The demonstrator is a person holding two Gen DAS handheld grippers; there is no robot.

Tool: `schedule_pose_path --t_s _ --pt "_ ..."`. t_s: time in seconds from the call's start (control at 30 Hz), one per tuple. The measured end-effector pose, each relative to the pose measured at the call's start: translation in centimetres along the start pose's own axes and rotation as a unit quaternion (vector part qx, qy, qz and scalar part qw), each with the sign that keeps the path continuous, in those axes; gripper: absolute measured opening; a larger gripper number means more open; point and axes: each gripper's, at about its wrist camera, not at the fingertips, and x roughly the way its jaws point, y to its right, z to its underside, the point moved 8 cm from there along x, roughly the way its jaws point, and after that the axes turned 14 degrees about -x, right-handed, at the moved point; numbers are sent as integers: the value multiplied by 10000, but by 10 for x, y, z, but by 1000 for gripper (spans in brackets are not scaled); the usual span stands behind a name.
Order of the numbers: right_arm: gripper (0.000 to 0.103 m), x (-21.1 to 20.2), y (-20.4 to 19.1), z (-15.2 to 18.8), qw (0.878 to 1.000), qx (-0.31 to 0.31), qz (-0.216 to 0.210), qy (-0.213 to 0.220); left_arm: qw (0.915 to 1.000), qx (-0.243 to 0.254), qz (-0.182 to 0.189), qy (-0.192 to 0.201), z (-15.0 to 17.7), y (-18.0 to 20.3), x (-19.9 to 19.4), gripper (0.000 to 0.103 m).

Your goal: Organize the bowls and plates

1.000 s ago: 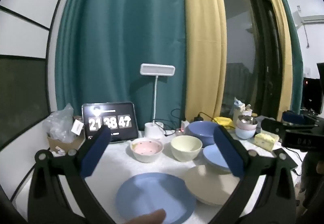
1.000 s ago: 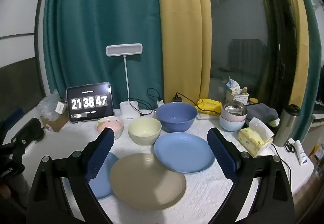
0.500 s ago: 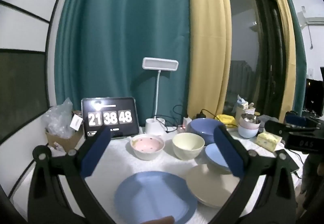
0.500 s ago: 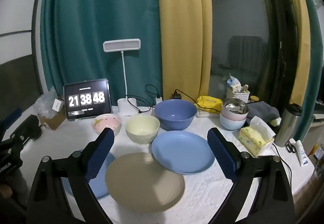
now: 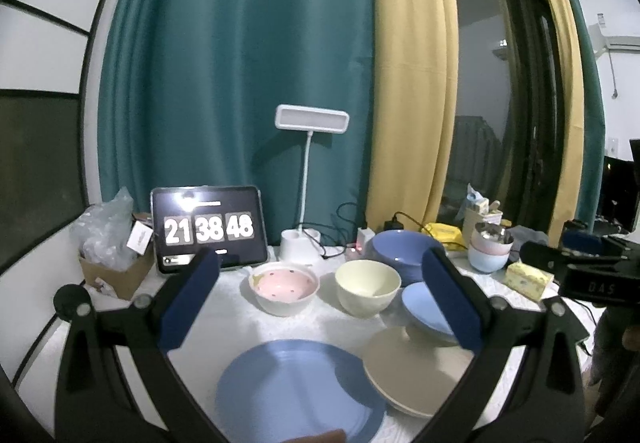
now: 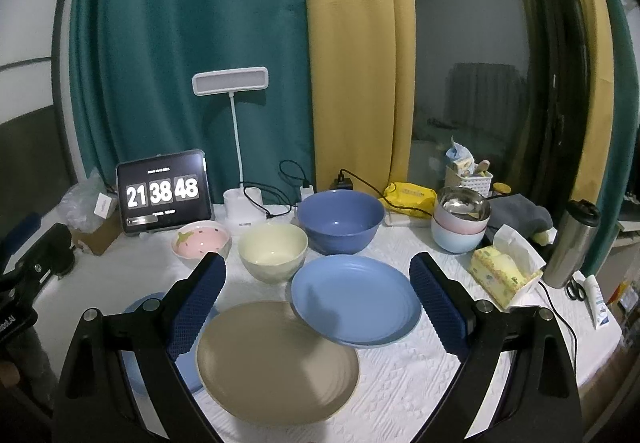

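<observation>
The beige plate [image 6: 278,361] lies flat on the white tablecloth [image 6: 408,375], directly ahead of and below the right tongs [image 6: 316,297], centred between its two fingers. The right-hand blue plate [image 6: 356,299] lies just beyond it, with its near rim overlapping the beige plate's far edge. A second blue plate [image 5: 300,389] lies below and between the fingers of the left tongs [image 5: 320,295], with the beige plate at its right edge. Both tongs stand wide apart and grip nothing. Plates are round, so no long axis governs approach; the rim is the only grip surface.

Judgement: nothing is stacked yet. The right tongs is nearer the beige plate and the blue plate beyond it; the left tongs is nearer the left blue plate.

Beyond the plates stand three bowls, all apparently empty: the pink spotted bowl [image 6: 202,241] far left, the cream bowl [image 6: 273,257] centre, the large blue bowl [image 6: 340,221] behind. Further right is a separate stack of bowls [image 6: 460,227], the top steel one holding something indistinct.
</observation>
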Motion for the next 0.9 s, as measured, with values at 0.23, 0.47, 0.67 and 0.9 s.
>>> schedule_pose_path --t_s 0.23,0.47,0.67,0.9 --pt "96 2 1 -1 10000 3 -2 -13 10000 1 25 -23 -1 -1 3 102" --pt "96 5 1 -1 10000 15 -2 -37 10000 6 22 -20 -1 0 6 102" --pt "96 6 1 -3 10000 16 2 -40 10000 34 30 5 -3 4 11 102" --pt "96 10 2 -2 10000 32 -16 -54 10000 46 53 -9 -1 6 9 102"
